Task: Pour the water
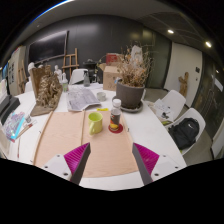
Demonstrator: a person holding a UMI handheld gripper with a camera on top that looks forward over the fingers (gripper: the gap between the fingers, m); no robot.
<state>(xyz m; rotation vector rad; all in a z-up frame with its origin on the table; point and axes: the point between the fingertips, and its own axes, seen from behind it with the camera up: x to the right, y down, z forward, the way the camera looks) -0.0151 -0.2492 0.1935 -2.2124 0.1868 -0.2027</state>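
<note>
Jaws (110, 163) spread wide, nothing between them but bare mat; magenta pads (76, 155) showing on the inner faces of both fingers; gripper held above the near edge of the bench (150, 125), looking along it.

White bench, round-cornered; a tan mat (62, 135) laid over its near middle, running from the fingers toward the far side.

Just beyond the fingers, near the mat's far right corner: a small light-green cup (95, 122), upright, opening upward; contents cannot be told. Immediately right of it, a small bottle (116, 115), upright, brownish body, white cap, sitting on a reddish round coaster; bottle and cup close beside each other, whether touching cannot be told. Both well ahead of the jaws, not between them.

Farther back, right of centre: a large brown pot with dried plants (130, 85), stems bushy and pale. Far middle: loose papers (85, 97) spread on the bench. Far left: a second bundle of dried stems (46, 88) in a container. Near left edge: a clear plastic item (14, 125), crumpled-looking, not identifiable.

Right of the bench: a white chair (172, 104) and a dark bag (185, 132) nearer; dark wall (100, 40) behind; ceiling lights at far right.
</note>
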